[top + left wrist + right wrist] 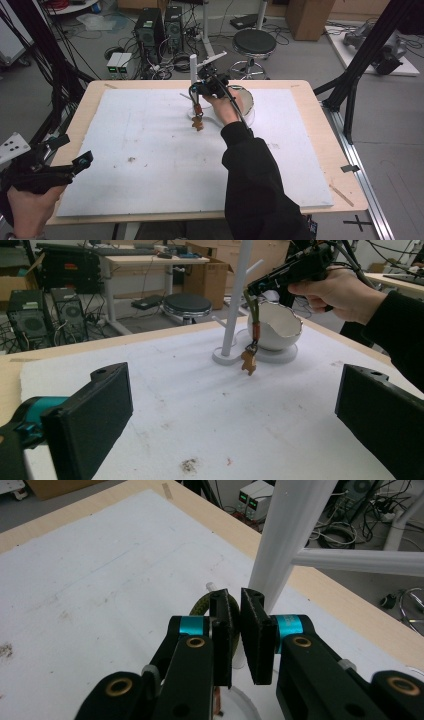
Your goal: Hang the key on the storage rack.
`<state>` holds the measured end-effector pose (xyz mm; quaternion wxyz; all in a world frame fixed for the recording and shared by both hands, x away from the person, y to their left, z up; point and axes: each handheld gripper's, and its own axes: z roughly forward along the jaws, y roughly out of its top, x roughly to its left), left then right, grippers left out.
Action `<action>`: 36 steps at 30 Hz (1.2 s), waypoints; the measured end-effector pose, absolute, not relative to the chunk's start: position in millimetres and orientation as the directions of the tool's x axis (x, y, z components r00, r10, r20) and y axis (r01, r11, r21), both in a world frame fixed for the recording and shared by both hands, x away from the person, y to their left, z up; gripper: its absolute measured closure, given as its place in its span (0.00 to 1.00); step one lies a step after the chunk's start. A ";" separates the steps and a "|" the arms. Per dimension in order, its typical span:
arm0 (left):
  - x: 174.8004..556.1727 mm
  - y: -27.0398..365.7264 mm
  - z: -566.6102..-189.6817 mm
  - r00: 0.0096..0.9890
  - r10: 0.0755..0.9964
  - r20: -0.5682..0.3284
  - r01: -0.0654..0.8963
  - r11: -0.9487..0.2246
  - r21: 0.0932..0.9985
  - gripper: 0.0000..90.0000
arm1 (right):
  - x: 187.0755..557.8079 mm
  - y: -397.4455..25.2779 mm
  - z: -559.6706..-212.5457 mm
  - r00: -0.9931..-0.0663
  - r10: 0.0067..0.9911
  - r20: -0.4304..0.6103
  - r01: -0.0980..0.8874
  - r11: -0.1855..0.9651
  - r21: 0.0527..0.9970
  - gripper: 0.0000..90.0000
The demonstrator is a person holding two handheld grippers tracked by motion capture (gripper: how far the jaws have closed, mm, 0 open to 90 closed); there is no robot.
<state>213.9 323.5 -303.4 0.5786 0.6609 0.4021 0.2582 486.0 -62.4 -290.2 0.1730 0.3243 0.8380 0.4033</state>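
Your right gripper (199,95) is at the far side of the counter (320,150), above the round base of the white stand (235,300). Its fingers (222,630) are pressed almost together and they pinch the olive cord (202,605) of a keychain (251,347). The cord hangs straight down from the fingers, with a red-brown band in the middle and a small tan bear charm (248,362) at the lower end. In the left gripper view the charm hangs just above the white foam mat (150,150), in front of the stand's base; I cannot tell if it touches the mat. The white bowl (275,327) with the broken rim stands just behind the keychain, beside the stand. In the right gripper view the stand's pole rises directly behind the fingers, and one side peg goes out to the right.

Your left gripper (75,162) is at the near left corner of the counter, well apart from the keychain. Its fingers (95,415) are spread wide and they hold nothing.
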 end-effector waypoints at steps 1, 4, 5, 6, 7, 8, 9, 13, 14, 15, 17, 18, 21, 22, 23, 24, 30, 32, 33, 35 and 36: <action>213.7 323.0 -303.1 0.543 0.830 -0.124 0.229 -0.004 0.973 0.03 | 485.1 -62.8 -289.6 -0.725 0.688 -0.023 0.405 0.453 0.795 0.81; 213.3 322.7 -302.4 0.545 0.829 -0.123 0.223 -0.003 0.975 0.03 | 483.9 -70.1 -285.8 -0.713 0.701 0.009 0.422 0.418 0.804 0.60; 213.4 322.7 -301.9 0.549 0.827 -0.119 0.219 -0.005 0.976 0.03 | 483.5 -73.2 -284.6 -0.708 0.706 0.035 0.438 0.400 0.805 0.54; 213.6 322.8 -301.6 0.551 0.826 -0.118 0.220 -0.007 0.976 0.03 | 483.0 -76.1 -283.8 -0.704 0.708 0.057 0.451 0.384 0.805 0.49; 213.5 322.5 -301.3 0.551 0.827 -0.115 0.214 -0.007 0.977 0.03 | 481.6 -80.0 -283.1 -0.701 0.708 0.078 0.461 0.368 0.807 0.43; 213.5 322.5 -301.1 0.552 0.826 -0.110 0.210 -0.010 0.978 0.03 | 478.2 -84.8 -282.1 -0.694 0.712 0.101 0.473 0.346 0.810 0.36; 213.5 322.5 -301.1 0.552 0.826 -0.110 0.210 -0.010 0.978 0.03 | 475.2 -89.2 -281.3 -0.697 0.708 0.110 0.469 0.334 0.818 0.29; 215.3 320.4 -300.1 0.560 0.821 -0.110 0.208 -0.011 0.978 0.03 | 465.6 -101.9 -276.2 -0.708 0.685 0.170 0.492 0.306 0.815 0.10; 215.9 319.3 -299.9 0.562 0.820 -0.109 0.205 -0.010 0.979 0.03 | 454.9 -113.8 -271.7 -0.723 0.667 0.178 0.458 0.270 0.847 0.10; 216.6 318.2 -299.6 0.565 0.818 -0.105 0.203 -0.015 0.979 0.03 | 448.9 -119.8 -269.0 -0.728 0.666 0.162 0.429 0.258 0.866 0.10; 218.5 315.4 -298.9 0.572 0.814 -0.103 0.200 -0.016 0.980 0.03 | 443.1 -125.7 -266.4 -0.735 0.661 0.150 0.402 0.246 0.882 0.10; 220.6 312.8 -298.6 0.577 0.811 -0.096 0.193 -0.021 0.981 0.02 | 435.6 -135.2 -260.7 -0.740 0.654 0.154 0.395 0.237 0.888 0.10; 224.3 309.5 -299.0 0.586 0.805 -0.098 0.195 -0.023 0.980 0.03 | 420.6 -150.9 -251.6 -0.746 0.650 0.147 0.387 0.244 0.889 0.10; 226.3 307.9 -299.3 0.588 0.803 -0.097 0.198 -0.026 0.980 0.03 | 420.6 -150.9 -251.6 -0.746 0.650 0.147 0.387 0.244 0.889 0.10; 228.4 305.9 -299.7 0.590 0.801 -0.101 0.200 -0.024 0.979 0.03 | 410.9 -161.5 -249.2 -0.749 0.650 0.127 0.368 0.248 0.896 0.10; 230.4 304.3 -300.0 0.594 0.798 -0.102 0.202 -0.026 0.979 0.03 | 405.6 -167.1 -248.9 -0.747 0.655 0.112 0.357 0.252 0.899 0.10; 242.5 292.2 -299.5 0.621 0.779 -0.093 0.194 -0.038 0.980 0.02 | 379.8 -206.3 -261.0 -0.728 0.680 0.089 0.334 0.239 0.912 0.10; 244.2 290.4 -299.3 0.624 0.776 -0.096 0.194 -0.035 0.980 0.03 | 370.5 -220.6 -265.9 -0.709 0.699 0.087 0.337 0.229 0.913 0.10; 245.9 288.8 -299.2 0.628 0.772 -0.097 0.194 -0.035 0.980 0.03 | 370.5 -220.6 -265.9 -0.709 0.699 0.087 0.337 0.229 0.913 0.10; 251.5 282.8 -300.2 0.639 0.763 -0.097 0.197 -0.041 0.980 0.02 | 355.0 -241.5 -271.1 -0.707 0.703 0.078 0.329 0.230 0.916 0.10; 251.5 282.8 -300.2 0.639 0.763 -0.097 0.197 -0.041 0.980 0.03 | 350.3 -247.1 -272.0 -0.705 0.705 0.072 0.325 0.232 0.917 0.10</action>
